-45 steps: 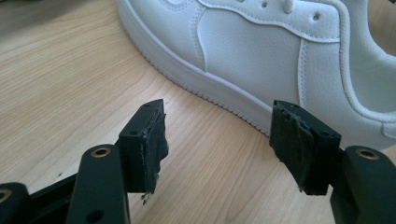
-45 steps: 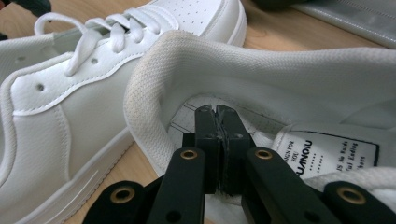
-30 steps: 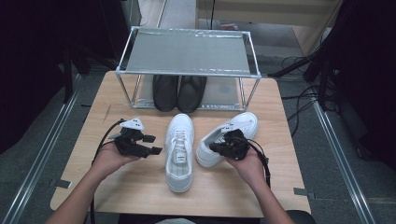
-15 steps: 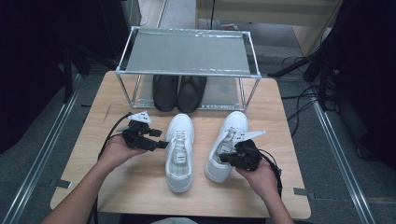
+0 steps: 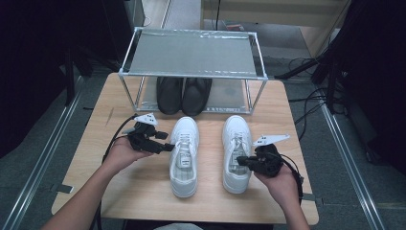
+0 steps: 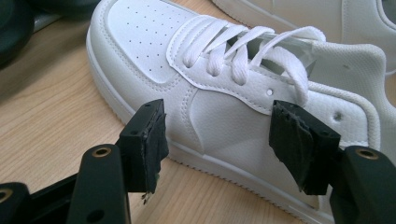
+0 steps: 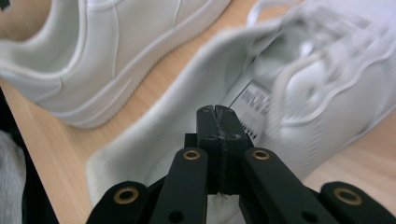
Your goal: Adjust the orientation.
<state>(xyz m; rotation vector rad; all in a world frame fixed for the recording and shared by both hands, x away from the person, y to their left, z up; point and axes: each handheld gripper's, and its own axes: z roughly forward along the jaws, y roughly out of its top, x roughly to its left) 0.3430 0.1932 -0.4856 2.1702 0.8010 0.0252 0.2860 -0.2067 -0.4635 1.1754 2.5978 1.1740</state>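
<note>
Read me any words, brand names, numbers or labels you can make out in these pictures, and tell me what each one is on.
No text can be read.
Tongue label inside the right white sneaker: dark printed lines, too blurred to read in the right gripper view.
Same label in the high view: too small to read.
Tongue label of the left white sneaker: too small to read.
Black shoes under the metal rack: no lettering visible.

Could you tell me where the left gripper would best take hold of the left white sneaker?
Judging by the pose, grip the collar wall of the left white sneaker, coming from its outer side, where the open left gripper sits. The collar is a thin upright edge beside the shoe's opening that the jaws can straddle; the broad side panel looks too wide.
</note>
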